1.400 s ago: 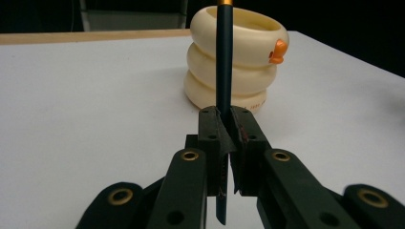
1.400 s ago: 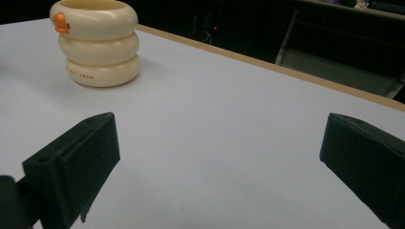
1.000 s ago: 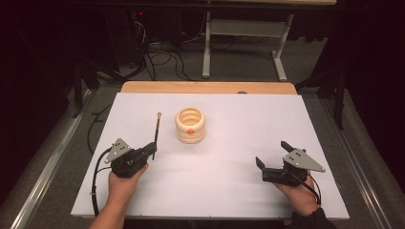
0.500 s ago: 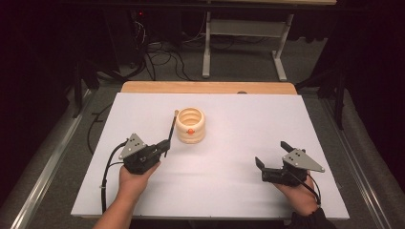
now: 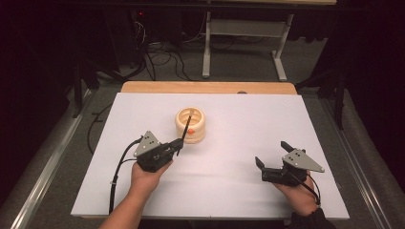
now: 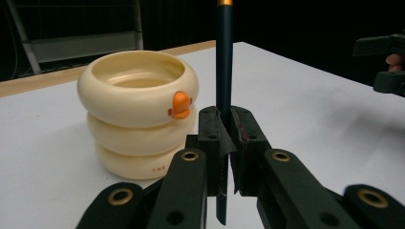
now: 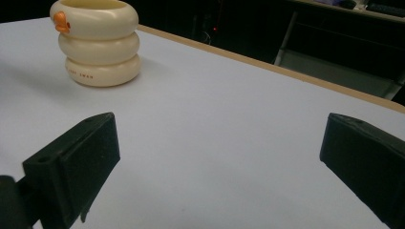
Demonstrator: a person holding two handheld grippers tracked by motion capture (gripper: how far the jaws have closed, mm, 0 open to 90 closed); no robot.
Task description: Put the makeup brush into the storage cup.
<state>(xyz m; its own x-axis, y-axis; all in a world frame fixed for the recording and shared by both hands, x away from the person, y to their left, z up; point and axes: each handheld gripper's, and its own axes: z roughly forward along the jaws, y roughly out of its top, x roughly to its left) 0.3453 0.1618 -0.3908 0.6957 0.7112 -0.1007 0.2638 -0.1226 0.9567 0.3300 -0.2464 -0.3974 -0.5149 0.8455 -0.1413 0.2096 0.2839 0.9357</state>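
Left gripper view: pen [image 6: 224, 62] clamped upright in left tool [image 6: 224, 138], beside holder [image 6: 137, 112].

The pen [image 5: 186, 127] in the left tool [image 5: 177, 144] stands seemingly just before the holder [image 5: 190, 125].

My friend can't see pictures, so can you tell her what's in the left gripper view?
A hand-held gripper pinches a dark pencil upright between its two black jaws. Just behind it on the white table stands a cream cup shaped like three stacked rings, with a small orange duck on its side.
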